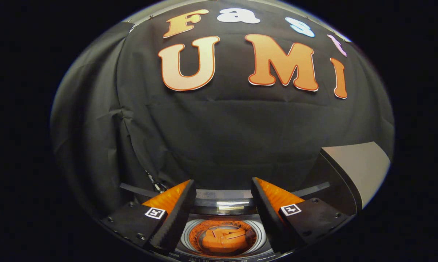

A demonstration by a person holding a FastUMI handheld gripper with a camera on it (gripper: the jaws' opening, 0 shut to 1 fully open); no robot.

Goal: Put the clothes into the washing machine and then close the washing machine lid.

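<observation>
Though fingers (223, 189) apart, black wall (241, 138) beyond.

Claw (223, 185) fingers hide washing machine (222, 213) rim.

**One fisheye view, riding on the gripper above the open washer**

The camera sits on the hand-held gripper (223, 187) and looks forward along its two spread, empty fingers. It faces the draped black cloth booth wall (219, 138) nearly level and from close by. Below and between the fingers it takes in the round steel drum of the washing machine (190, 236), seen steeply from above, with a crumpled orange garment (224, 240) inside. The raised grey lid (361, 167) stands beyond the right finger.
</observation>
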